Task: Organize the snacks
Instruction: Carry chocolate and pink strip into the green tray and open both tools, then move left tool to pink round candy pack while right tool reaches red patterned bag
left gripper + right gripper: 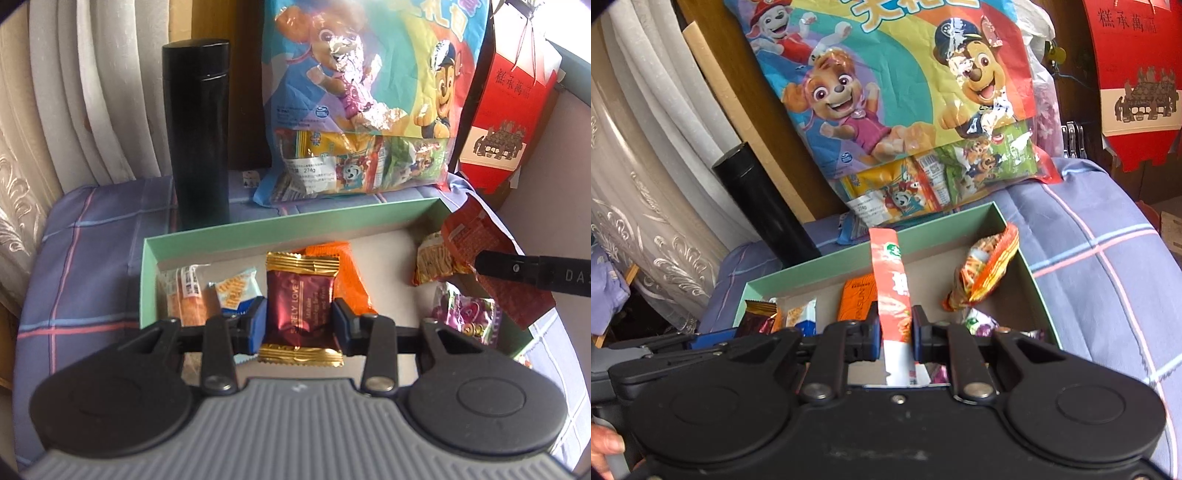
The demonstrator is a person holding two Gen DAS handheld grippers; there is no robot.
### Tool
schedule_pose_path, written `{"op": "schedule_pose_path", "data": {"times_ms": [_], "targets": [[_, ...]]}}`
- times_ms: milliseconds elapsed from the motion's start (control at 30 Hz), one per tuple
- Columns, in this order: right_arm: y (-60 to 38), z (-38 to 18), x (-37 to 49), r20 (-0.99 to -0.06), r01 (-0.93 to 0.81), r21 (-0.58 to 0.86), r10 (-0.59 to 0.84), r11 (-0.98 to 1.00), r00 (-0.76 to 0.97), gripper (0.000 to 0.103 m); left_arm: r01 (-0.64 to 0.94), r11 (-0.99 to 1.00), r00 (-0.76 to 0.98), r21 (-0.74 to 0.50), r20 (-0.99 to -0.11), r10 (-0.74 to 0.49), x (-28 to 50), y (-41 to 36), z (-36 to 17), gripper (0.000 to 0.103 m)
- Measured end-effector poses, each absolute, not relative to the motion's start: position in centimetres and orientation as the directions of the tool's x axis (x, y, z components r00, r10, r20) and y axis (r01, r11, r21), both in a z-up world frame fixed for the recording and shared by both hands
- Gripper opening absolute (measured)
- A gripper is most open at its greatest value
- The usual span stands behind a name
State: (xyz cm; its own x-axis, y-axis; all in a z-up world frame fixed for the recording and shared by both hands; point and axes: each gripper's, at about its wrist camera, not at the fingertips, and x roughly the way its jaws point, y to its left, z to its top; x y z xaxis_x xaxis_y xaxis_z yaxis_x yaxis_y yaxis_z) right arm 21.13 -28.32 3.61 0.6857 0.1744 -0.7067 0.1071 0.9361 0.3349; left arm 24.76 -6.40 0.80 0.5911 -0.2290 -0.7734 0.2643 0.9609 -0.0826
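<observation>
A plaid blue-violet cloth [85,236] covers the surface, and the large cartoon-printed foil snack bag [369,92] leans upright at the far side, propped against the wall, so it stays out of the working area. To its right stands a red printed paper carton [513,114]; to its left a tall black cylindrical flask [199,133] stands upright on the cloth.

Nearer lies the shallow pale-green cardboard box [280,221], open-topped, evidently the place where the loose snacks are being gathered. Inside, along its left end, sit an orange flat packet [351,273], a clear-wrapped orange snack stick [183,295] and a small blue-and-white wrapped biscuit [236,291]; toward the right end rest a red-and-yellow noodle-snack packet [986,269] and a purple wrapped sweet [465,314].

The left gripper [298,321] pinches a maroon foil chocolate with gold crimped ends [299,314] across its middle, held over the box's near left part, probably for setting beside the packets there. The right gripper [894,338] is pressed together on a thin red snack sachet [892,295], gripped edge-on so it stands up over the box's middle, likely to be dropped among the right-hand packets.
</observation>
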Motion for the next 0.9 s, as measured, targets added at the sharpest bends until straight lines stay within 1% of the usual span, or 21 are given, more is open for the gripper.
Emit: {"op": "schedule_pose_path", "data": {"times_ms": [267,300,333,367,400,433,467,500,667,900], "targets": [[-28.6,0.9,27.1,-0.722,0.125,0.338,0.171,0.933,0.671,0.016,0.25,0.966,0.567,-0.064,-0.799,-0.199,29.3,-7.3,-1.7,0.038],[-28.6,0.8,27.5,-0.717,0.122,0.341,0.175,0.932,0.675,0.019,0.246,0.967,0.564,-0.063,-0.802,-0.196,29.7,-7.3,-1.9,0.039],[-28.6,0.7,27.9,-0.715,0.122,0.339,0.172,0.933,0.677,0.021,0.24,0.969,0.562,-0.06,-0.805,-0.189,30.0,-7.4,-2.2,0.045],[-28.4,0.6,28.2,-0.714,0.126,0.336,0.165,0.934,0.68,0.037,0.228,0.972,0.567,-0.049,-0.805,-0.174,30.2,-7.4,-2.4,0.051],[-28.4,0.6,28.4,-0.715,0.136,0.33,0.154,0.934,0.682,0.066,0.214,0.976,0.571,-0.036,-0.806,-0.155,30.3,-7.5,-2.6,0.073],[-28.3,0.7,28.4,-0.713,0.146,0.318,0.135,0.937,0.688,0.079,0.2,0.98,0.579,-0.023,-0.804,-0.136,30.2,-7.5,-2.7,0.095],[-28.2,0.8,28.3,-0.704,0.145,0.31,0.124,0.94,0.699,0.097,0.188,0.982,0.59,-0.007,-0.799,-0.119,30.0,-7.4,-2.7,0.102],[-28.1,0.9,28.1,-0.696,0.143,0.306,0.119,0.941,0.708,0.103,0.183,0.983,0.598,0.006,-0.794,-0.107,29.9,-7.5,-2.8,0.103],[-27.8,1.3,27.5,-0.704,0.136,0.309,0.131,0.941,0.698,0.103,0.188,0.981,0.573,0.037,-0.816,-0.079,29.5,-7.8,-3.1,0.103],[-27.5,2.1,25.7,-0.72,0.141,0.306,0.132,0.941,0.681,0.103,0.207,0.978,0.571,0.034,-0.816,-0.093,27.5,-8.2,-1.8,0.103]]}}
